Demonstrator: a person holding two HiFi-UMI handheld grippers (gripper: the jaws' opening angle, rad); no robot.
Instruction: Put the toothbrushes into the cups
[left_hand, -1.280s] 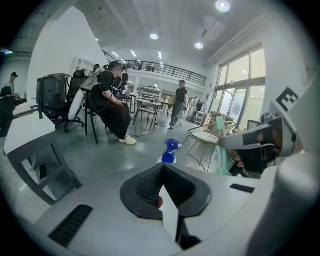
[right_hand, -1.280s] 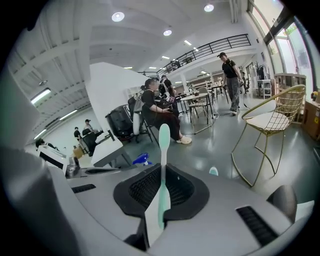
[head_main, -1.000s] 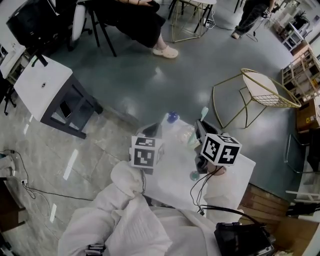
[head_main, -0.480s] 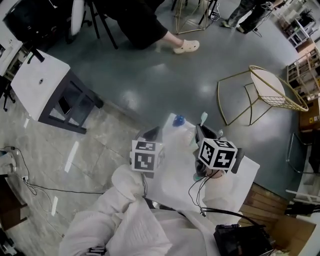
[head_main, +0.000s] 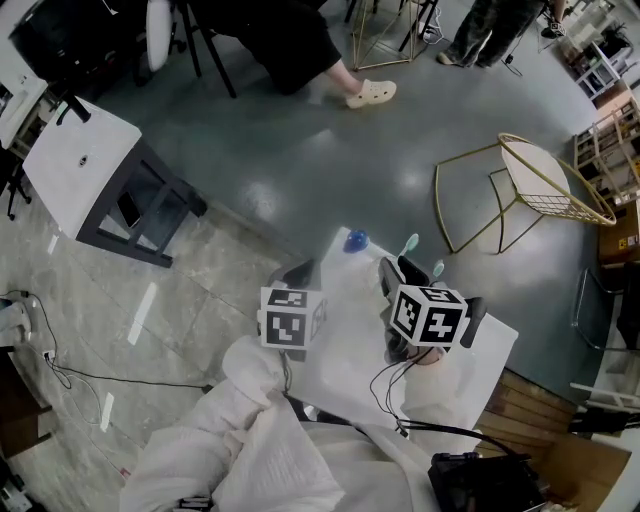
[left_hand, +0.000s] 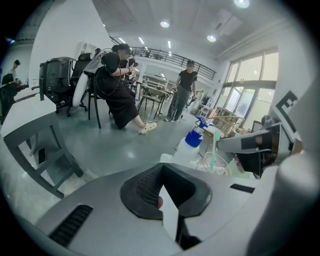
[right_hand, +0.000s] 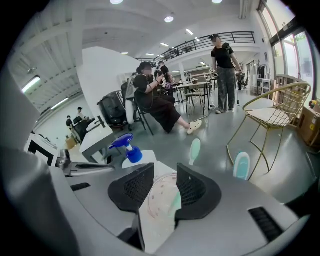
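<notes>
Standing upright in the clear cup (right_hand: 159, 197), the mint toothbrush (right_hand: 195, 149) rises just ahead of the right tongs (right_hand: 165, 167). Its long axis is near vertical, and its handle shows between jaws that have just been opening and now stand apart, off it. A second toothbrush (right_hand: 241, 166) stands upright to their right; what holds it is hidden. The left tongs (left_hand: 163, 164), closed with nothing recognisable between them, hover farther left over the bench (head_main: 345, 330), so the right hand is nearer.

Left tongs (left_hand: 161, 176) closed, tilted downward
</notes>
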